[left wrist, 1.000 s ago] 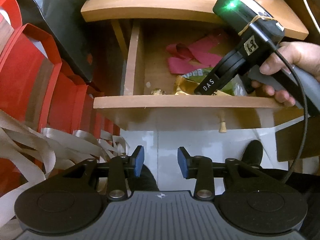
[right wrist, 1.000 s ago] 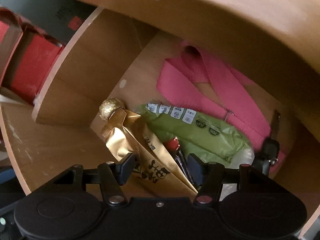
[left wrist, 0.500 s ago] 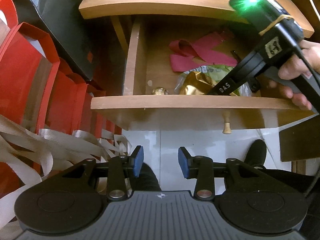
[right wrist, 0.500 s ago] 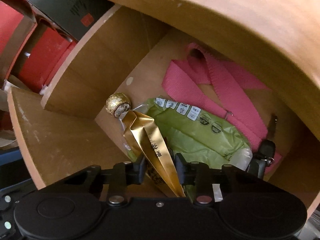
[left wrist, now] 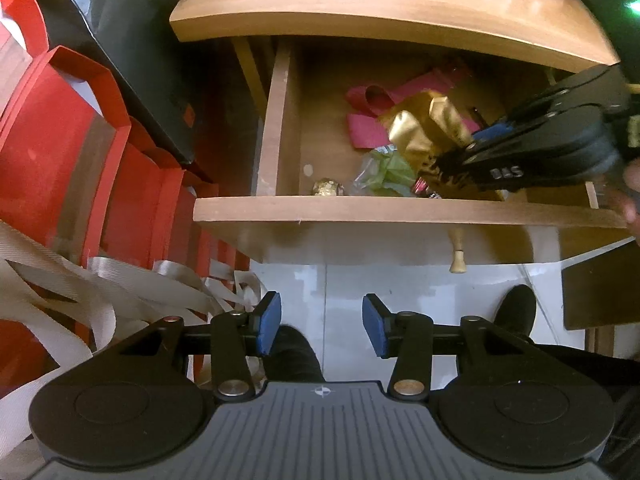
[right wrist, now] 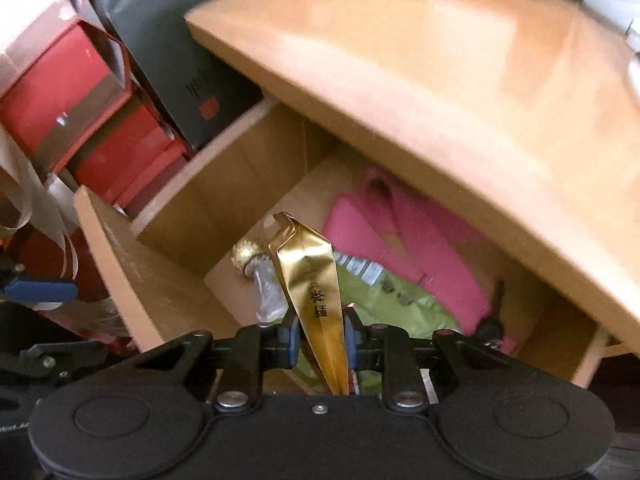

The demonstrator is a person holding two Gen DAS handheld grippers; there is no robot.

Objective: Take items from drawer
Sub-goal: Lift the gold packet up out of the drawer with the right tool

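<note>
Gold foil packet with black Chinese characters, pinched by right tool.

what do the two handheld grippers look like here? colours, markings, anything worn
Both are matte black: a ribbed base, two round housings and linkage arms with metal pivot pins. The left gripper and right gripper have blue finger pads. In the left wrist view the right unit's side reads "DAS" in white, and a green light glows at its top. No sleeve shows.
</note>
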